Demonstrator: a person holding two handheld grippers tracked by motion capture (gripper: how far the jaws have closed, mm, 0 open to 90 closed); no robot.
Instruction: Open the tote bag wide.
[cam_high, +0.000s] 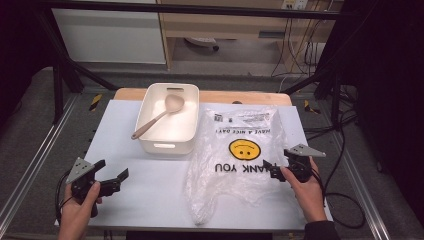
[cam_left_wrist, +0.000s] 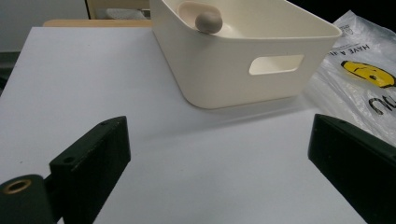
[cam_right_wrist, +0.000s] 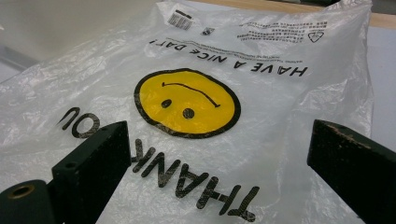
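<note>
White tabletop (cam_high: 150, 195) under a dark frame; clear crinkled plastic bag with yellow smiley print (cam_high: 240, 150) lies flat toward its right edge. Right gripper (cam_high: 280, 167) over its near right part, jaws wide, empty, likely to pinch it. Left gripper (cam_high: 111, 176) wide, empty, near left corner, facing cream plastic tub (cam_high: 167, 142) holding beige spoon (cam_high: 160, 116)

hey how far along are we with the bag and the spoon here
Barely begun. Nothing looks done: the plastic bag lies flat and the spoon sits in the white bin. The right gripper hovers open over the bag's edge; the left gripper waits open. Grasping still remains.
</note>
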